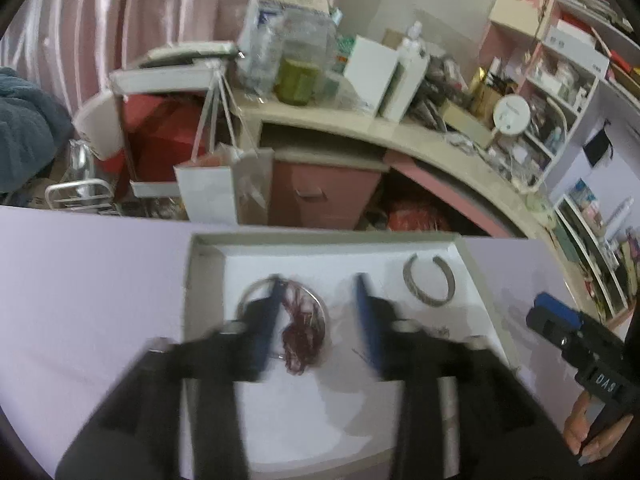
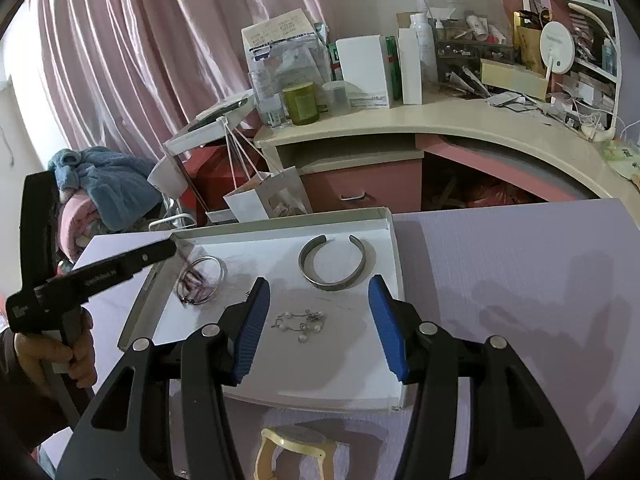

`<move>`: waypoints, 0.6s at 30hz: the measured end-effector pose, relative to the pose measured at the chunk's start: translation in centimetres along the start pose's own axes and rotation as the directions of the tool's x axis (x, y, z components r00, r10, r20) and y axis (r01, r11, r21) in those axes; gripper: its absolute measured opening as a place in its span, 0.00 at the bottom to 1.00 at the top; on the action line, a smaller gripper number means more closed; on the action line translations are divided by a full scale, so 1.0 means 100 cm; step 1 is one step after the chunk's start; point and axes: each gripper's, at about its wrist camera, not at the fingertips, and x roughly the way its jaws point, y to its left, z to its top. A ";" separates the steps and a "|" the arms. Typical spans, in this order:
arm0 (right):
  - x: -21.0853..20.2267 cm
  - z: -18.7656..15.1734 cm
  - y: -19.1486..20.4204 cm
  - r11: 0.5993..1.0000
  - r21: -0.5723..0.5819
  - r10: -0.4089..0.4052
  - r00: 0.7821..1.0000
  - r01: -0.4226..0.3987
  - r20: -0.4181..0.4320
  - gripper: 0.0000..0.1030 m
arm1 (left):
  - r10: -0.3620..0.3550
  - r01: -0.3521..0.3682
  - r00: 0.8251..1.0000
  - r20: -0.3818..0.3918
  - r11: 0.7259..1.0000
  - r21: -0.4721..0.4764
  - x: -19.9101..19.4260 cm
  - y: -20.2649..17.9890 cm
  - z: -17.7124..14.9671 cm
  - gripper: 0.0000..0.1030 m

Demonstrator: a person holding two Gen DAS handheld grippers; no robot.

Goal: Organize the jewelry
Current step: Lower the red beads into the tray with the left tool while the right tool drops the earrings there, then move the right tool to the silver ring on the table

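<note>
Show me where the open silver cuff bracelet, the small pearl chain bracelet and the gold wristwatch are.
Open silver cuff bracelet (image 2: 332, 285): right wrist view, lower band.
Small pearl chain bracelet (image 2: 299, 323): right wrist view, middle.
Gold wristwatch (image 2: 298, 438): right wrist view, case.

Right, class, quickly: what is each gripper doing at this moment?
Left gripper: open, holding nothing, over the ring bangles.
Right gripper: open, empty, above the pearl bracelet.

Both wrist views look closely down on one tray (image 1: 472, 264) (image 2: 394, 248).
</note>
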 end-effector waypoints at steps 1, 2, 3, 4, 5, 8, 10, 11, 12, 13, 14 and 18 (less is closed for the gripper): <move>-0.002 -0.001 0.000 1.000 -0.001 -0.002 1.000 0.002 0.004 0.52 | -0.003 0.003 1.000 0.012 1.000 -0.004 -0.005 0.001 0.000 0.48; -0.005 -0.002 0.000 1.000 -0.001 -0.003 1.000 0.004 0.007 0.52 | -0.004 0.004 1.000 0.023 1.000 -0.011 -0.012 0.003 0.000 0.48; -0.007 -0.003 0.000 1.000 0.001 -0.004 1.000 0.004 0.009 0.52 | -0.003 0.004 0.999 0.031 1.000 -0.016 -0.017 0.003 0.001 0.49; -0.011 -0.004 0.000 1.000 0.005 -0.006 1.000 0.006 0.013 0.52 | -0.002 0.003 0.999 0.042 1.000 -0.022 -0.024 0.005 0.000 0.50; -0.016 -0.006 -0.001 1.000 0.010 -0.006 1.000 0.006 0.019 0.52 | 0.002 0.000 0.998 0.058 1.000 -0.027 -0.035 0.006 -0.002 0.52; -0.031 -0.011 -0.001 1.000 0.028 -0.006 0.999 0.005 0.038 0.52 | 0.010 -0.007 0.996 0.092 1.000 -0.027 -0.059 0.008 -0.009 0.56; -0.043 -0.016 0.001 0.999 0.034 -0.005 0.999 0.004 0.051 0.52 | 0.021 -0.018 0.993 0.117 1.000 -0.023 -0.080 0.009 -0.018 0.59; -0.049 -0.020 0.001 0.999 0.035 -0.006 0.998 0.004 0.059 0.52 | 0.027 -0.024 0.992 0.127 0.999 -0.023 -0.088 0.009 -0.023 0.61; -0.055 -0.024 0.003 0.999 0.036 -0.006 0.998 0.004 0.064 0.52 | 0.036 -0.034 0.990 0.140 0.999 -0.022 -0.101 0.009 -0.031 0.63; -0.061 -0.028 0.004 0.999 0.034 -0.006 0.998 0.004 0.069 0.52 | 0.044 -0.041 0.988 0.148 0.999 -0.022 -0.109 0.009 -0.037 0.65; -0.066 -0.032 0.005 1.000 0.029 -0.008 0.997 0.006 0.073 0.52 | 0.056 -0.053 0.986 0.157 0.998 -0.023 -0.121 0.008 -0.047 0.66; -0.084 -0.056 0.010 1.000 0.021 -0.012 0.997 0.011 0.073 0.52 | 0.085 -0.080 0.981 0.172 0.996 -0.039 -0.153 0.006 -0.083 0.73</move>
